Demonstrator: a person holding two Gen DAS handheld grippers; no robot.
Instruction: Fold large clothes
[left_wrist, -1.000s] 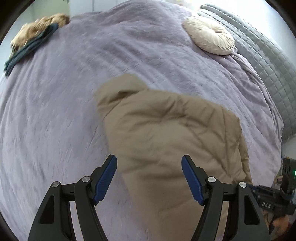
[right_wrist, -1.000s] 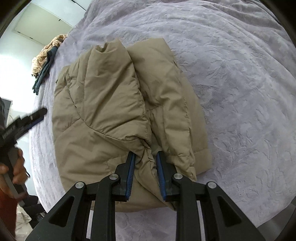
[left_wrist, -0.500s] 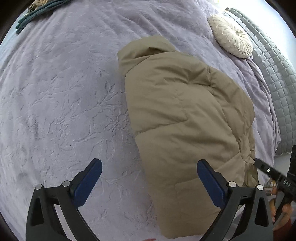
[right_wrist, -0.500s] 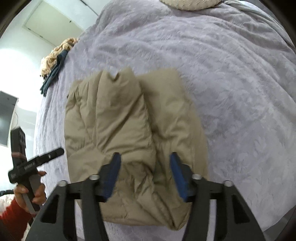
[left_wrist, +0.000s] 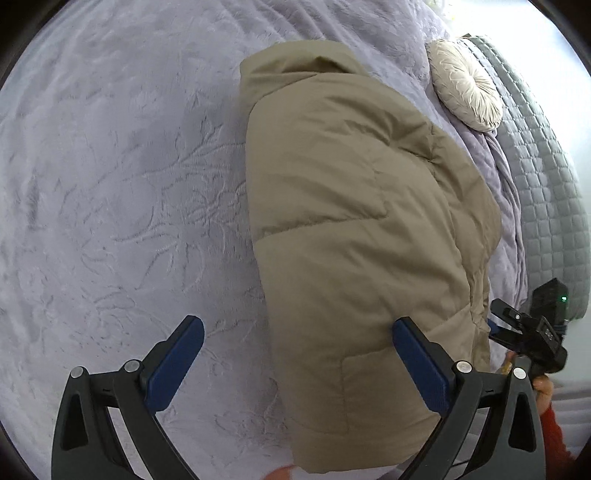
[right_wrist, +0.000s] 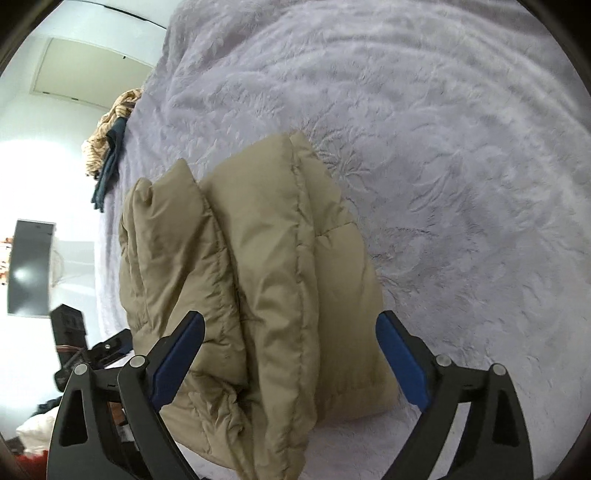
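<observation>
A tan puffer jacket (left_wrist: 351, 221) lies folded into a thick bundle on the lavender bedspread (left_wrist: 110, 184). My left gripper (left_wrist: 297, 332) hangs open over the jacket's near left edge, one pad over the bedspread and the other over the jacket, neither pressing. In the right wrist view the jacket (right_wrist: 258, 277) shows two stacked folds. My right gripper (right_wrist: 290, 325) straddles its near end with the jaws opening, and the pads stand clear of the fabric. Each gripper also shows at the edge of the other's view: right gripper (left_wrist: 517, 328), left gripper (right_wrist: 107, 347).
A round cream cushion (left_wrist: 465, 85) and a grey quilted cover (left_wrist: 543, 177) lie at the head of the bed. A pile of clothes (right_wrist: 107, 147) sits at a far corner. A dark screen (right_wrist: 29, 266) stands beyond the bed's side.
My right gripper let go of the jacket fold it pinched, opened wide and drew back. My left gripper widened and sank closer to the jacket's left edge.
</observation>
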